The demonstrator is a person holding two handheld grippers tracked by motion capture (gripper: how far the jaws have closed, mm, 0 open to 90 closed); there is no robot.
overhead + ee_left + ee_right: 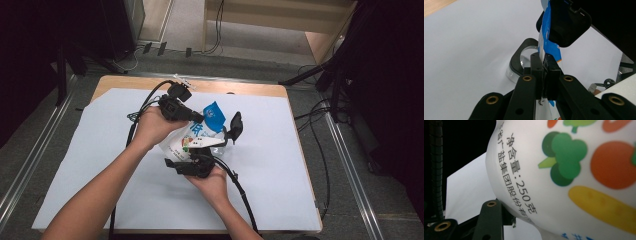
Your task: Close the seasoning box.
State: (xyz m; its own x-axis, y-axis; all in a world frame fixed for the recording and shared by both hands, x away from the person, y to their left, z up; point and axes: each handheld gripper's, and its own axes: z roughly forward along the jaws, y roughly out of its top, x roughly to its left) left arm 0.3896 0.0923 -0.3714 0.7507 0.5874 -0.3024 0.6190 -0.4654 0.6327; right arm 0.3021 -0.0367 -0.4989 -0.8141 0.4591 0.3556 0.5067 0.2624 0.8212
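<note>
Bag (pixel 192 137) between left gripper (pixel 544 72), right gripper (pixel 197 162)

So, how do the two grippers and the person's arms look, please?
Both grippers are black. The left gripper and the right gripper each trail a black cable. In the left gripper view, the flat black fingers hang on bars with brass-coloured rivets. In the right gripper view, a ribbed black hose runs beside it. The forearms are bare, with no sleeves in view.

Bare forearms; black tongs (pixel 544 75) with brass-ringed pivot holes, trailing apparently ribbed black cables (pixel 245 195).
</note>
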